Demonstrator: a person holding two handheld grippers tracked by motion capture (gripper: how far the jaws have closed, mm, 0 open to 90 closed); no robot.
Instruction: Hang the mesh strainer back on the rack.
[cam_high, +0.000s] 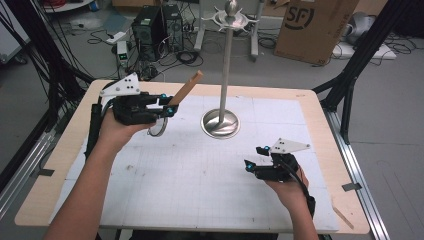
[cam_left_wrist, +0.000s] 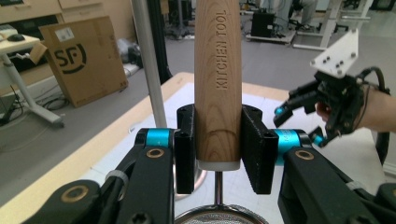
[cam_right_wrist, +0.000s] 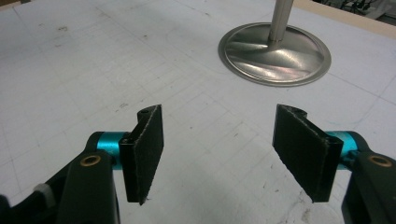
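While the left claw (cam_left_wrist: 218, 149) grips the stiff, light-looking wooden-handled steel strainer (cam_left_wrist: 217, 79) by its handle, right claw (cam_right_wrist: 229, 154) hangs released. Handle's probably the safest hold.

Both forearms were bare, no sleeves, a black strap at the right wrist. The left gripper (cam_high: 170, 106) was black, with cyan sleeves at the jaw pivots, brass-ringed screws in the links and a white three-cornered plate dotted with dark screws. The right gripper (cam_high: 255, 157) matched: rough black pads (cam_right_wrist: 147, 151), cyan collars, brass rivets, black cable trailing.
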